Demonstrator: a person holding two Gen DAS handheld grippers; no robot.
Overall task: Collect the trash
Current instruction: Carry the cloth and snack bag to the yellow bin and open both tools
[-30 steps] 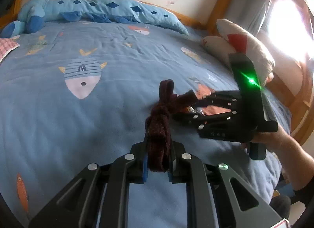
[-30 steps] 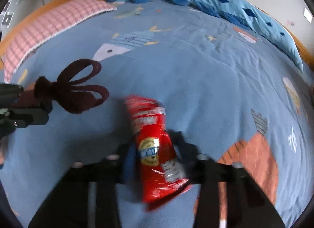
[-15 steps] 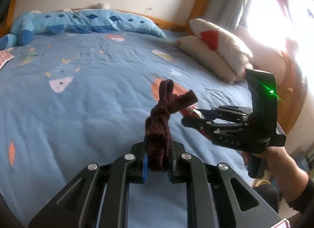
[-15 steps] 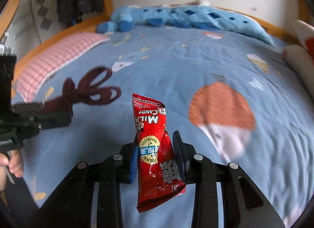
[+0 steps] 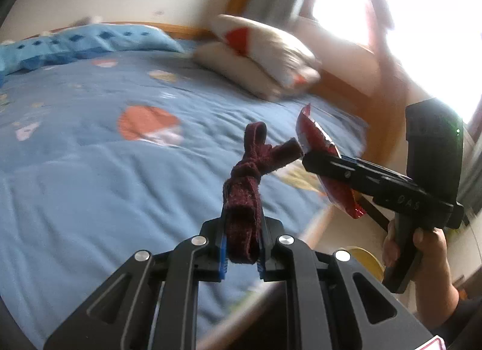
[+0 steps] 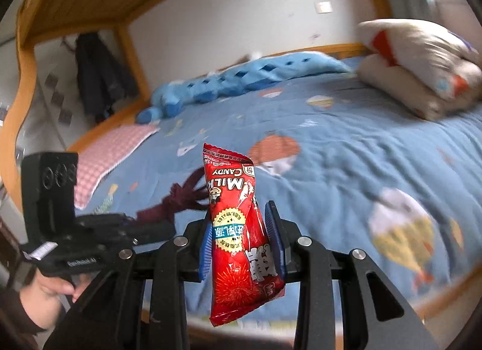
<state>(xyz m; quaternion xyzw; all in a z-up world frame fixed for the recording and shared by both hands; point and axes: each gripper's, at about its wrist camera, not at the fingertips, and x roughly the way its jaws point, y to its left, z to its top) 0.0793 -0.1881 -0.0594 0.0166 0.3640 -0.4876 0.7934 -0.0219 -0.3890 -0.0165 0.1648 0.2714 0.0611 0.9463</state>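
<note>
Both grippers have been lifted back off the blue quilt (image 6: 346, 151) of a wooden bunk bed, right gripper (image 6: 241, 240) clamped on one red candy wrapper (image 6: 241, 229), long axis upright, left gripper (image 5: 242, 243) clamped on one knotted maroon fabric strip (image 5: 245, 187) pointing up, two stacked pillows (image 5: 265, 57) behind.

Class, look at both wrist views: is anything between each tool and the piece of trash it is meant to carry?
Nothing visible: the right tool already clamps the red candy wrapper, and the left tool clamps the knotted maroon cloth strip.
</note>
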